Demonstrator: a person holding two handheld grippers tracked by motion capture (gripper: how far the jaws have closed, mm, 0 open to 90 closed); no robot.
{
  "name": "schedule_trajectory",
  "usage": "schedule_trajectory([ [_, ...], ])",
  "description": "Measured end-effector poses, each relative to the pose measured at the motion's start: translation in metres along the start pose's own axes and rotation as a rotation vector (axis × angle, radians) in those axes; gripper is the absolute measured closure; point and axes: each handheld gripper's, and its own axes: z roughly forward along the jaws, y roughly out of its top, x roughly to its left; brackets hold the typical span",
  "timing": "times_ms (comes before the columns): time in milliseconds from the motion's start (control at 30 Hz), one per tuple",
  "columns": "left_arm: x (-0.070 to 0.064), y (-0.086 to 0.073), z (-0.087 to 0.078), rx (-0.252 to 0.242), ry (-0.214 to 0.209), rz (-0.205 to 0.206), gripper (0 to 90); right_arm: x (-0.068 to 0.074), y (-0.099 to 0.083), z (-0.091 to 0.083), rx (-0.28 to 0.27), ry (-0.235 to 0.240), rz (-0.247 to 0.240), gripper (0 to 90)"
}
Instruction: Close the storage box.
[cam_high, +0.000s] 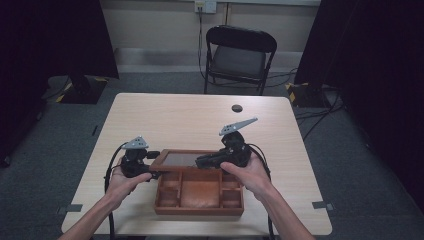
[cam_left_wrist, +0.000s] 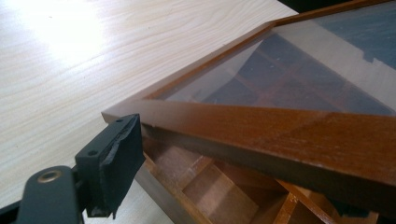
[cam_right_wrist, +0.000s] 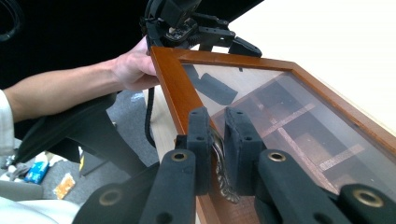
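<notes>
Right gripper (cam_right_wrist: 215, 140) jaws nearly closed, pinching the small metal clasp (cam_right_wrist: 223, 172) on the front edge of the glass lid (cam_right_wrist: 261, 100). Left gripper (cam_high: 145, 162) sits at the lid's left corner; one pad (cam_left_wrist: 114, 161) is beside the frame edge, other jaw hidden under it, so grip can't be confirmed. Lid is raised at a tilt above the wooden box (cam_high: 199, 194), hinged along the far side. Box sits on the table (cam_high: 190, 117), near its front edge, compartments visible under the lid.
</notes>
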Motion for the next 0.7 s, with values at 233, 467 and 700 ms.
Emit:
schedule_trajectory([
  [233, 0.001, 0.000, 0.002, 0.004, -0.003, -0.007, 16.7, -0.004, -0.001, -0.001, 0.002, -0.002, -0.019, 81.8],
  [467, 0.007, -0.003, 0.001, 0.014, 0.014, -0.021, 17.5, -0.006, -0.007, 0.003, 0.037, -0.029, -0.020, 81.8],
  [700, 0.011, -0.006, 0.001, 0.027, 0.018, -0.022, 18.3, -0.005, -0.012, 0.005, 0.045, -0.041, -0.055, 82.0],
])
